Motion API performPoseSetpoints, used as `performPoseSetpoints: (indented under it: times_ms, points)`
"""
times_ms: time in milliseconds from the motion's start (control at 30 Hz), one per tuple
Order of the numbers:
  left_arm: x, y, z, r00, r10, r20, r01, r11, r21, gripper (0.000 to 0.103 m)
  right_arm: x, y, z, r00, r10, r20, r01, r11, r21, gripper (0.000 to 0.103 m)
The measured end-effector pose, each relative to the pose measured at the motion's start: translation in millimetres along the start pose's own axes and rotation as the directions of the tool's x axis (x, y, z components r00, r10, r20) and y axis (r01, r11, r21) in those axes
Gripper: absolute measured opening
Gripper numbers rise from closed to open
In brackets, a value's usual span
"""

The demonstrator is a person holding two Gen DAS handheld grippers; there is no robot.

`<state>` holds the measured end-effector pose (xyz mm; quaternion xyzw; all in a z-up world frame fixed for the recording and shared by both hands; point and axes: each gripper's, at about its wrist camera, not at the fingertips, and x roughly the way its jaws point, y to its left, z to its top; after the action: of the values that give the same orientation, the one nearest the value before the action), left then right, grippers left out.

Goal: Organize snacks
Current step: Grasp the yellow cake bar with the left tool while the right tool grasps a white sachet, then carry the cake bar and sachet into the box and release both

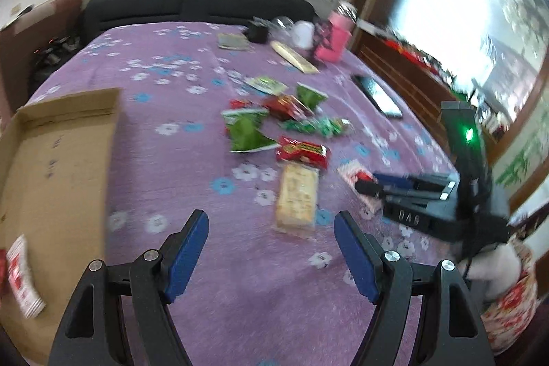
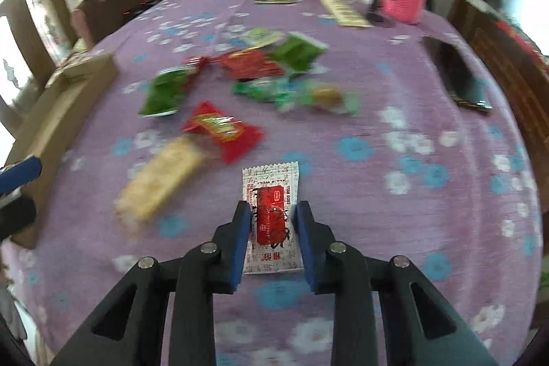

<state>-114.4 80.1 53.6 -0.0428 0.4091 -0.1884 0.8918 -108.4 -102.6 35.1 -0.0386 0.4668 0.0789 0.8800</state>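
A home living room: sofa (image 1: 192,6), floral-clothed table (image 1: 171,84).

White-red sachet (image 2: 272,218): flat on the purple bedspread, between the right tool's pads.
Cracker pack (image 2: 161,180): pale, lying aslant, touching a red wrapper (image 2: 223,131).
Green packets (image 2: 164,93): scattered beyond.
Cardboard box (image 1: 51,160): open, one sachet inside (image 1: 22,276).
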Motion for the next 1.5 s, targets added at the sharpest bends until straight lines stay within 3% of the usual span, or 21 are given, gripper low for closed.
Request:
performPoseSetpoints:
  times_ms: [100,133,200,267,333,367,400,433,500,533,767,967,1200,1367,1500]
  points:
    - [24.4,-13.1,6.2,0.999,0.005,-0.05,-0.003,0.999,0.047,0.079,2.9,3.5,0.9,0.999,0.051,-0.015,-0.052,0.998,-0.023,0.035]
    - [29.5,-15.7,7.1,0.998,0.009,-0.06,-0.005,0.998,0.061,0.079,3.3,8.0,0.4,0.999,0.05,-0.005,-0.05,0.998,-0.041,0.04]
    - [42.2,-22.3,11.0,0.997,0.024,-0.078,-0.016,0.995,0.097,0.079,4.5,17.7,0.2,0.999,0.033,0.005,-0.032,0.996,-0.088,0.041]
    - [54.3,-28.5,16.6,0.995,0.039,-0.09,-0.027,0.991,0.128,0.076,4.6,19.4,1.0,0.999,0.049,0.005,-0.048,0.995,-0.091,0.031]
    - [66.0,-31.9,21.3,0.993,0.053,-0.109,-0.036,0.987,0.156,0.076,4.0,12.2,2.0,0.998,0.065,-0.001,-0.065,0.996,-0.061,0.028]
    - [71.6,-33.7,21.9,0.991,0.058,-0.121,-0.037,0.984,0.172,0.071,2.4,8.2,1.6,0.997,0.078,0.005,-0.078,0.996,-0.047,0.022]
    - [78.7,-35.4,20.8,0.988,0.066,-0.142,-0.038,0.981,0.189,0.055,0.4,4.8,0.9,0.996,0.087,0.007,-0.087,0.996,-0.035,0.022]
    - [82.3,-37.1,18.8,0.987,0.083,-0.14,-0.052,0.977,0.208,0.054,-1.7,0.4,-0.3,0.996,0.09,0.008,-0.089,0.996,-0.022,0.022]
    - [81.2,-42.1,17.0,0.988,0.089,-0.124,-0.058,0.971,0.233,0.035,-5.4,-5.1,-3.4,0.995,0.095,0.015,-0.095,0.995,-0.01,0.022]
    - [78.6,-41.6,16.8,0.989,0.079,-0.128,-0.048,0.973,0.226,0.035,-6.1,-7.3,-4.4,0.995,0.1,0.016,-0.1,0.995,-0.005,0.022]
    - [54.7,-27.2,17.4,0.996,0.013,-0.086,-0.001,0.991,0.137,0.035,-22.1,-7.1,-2.1,0.99,0.134,0.05,-0.135,0.991,0.012,0.022]
    - [-7.6,16.9,15.5,1.0,-0.006,0.025,0.006,1.0,-0.02,0.035,-41.4,22.6,8.9,0.971,0.225,0.076,-0.224,0.974,-0.027,0.022]
    - [-72.3,101.3,-1.8,0.979,0.166,0.118,-0.141,0.97,-0.198,0.035,-43.5,98.5,30.3,0.922,0.385,0.035,-0.381,0.921,-0.083,0.022]
    - [-90.5,164.1,-10.8,0.954,0.282,0.105,-0.24,0.924,-0.297,0.035,-40.0,172.1,41.9,0.892,0.452,-0.012,-0.447,0.88,-0.159,0.022]
    - [-91.1,208.8,-13.2,0.944,0.324,0.069,-0.28,0.892,-0.355,0.035,-32.6,229.9,47.3,0.884,0.465,-0.05,-0.464,0.857,-0.226,0.023]
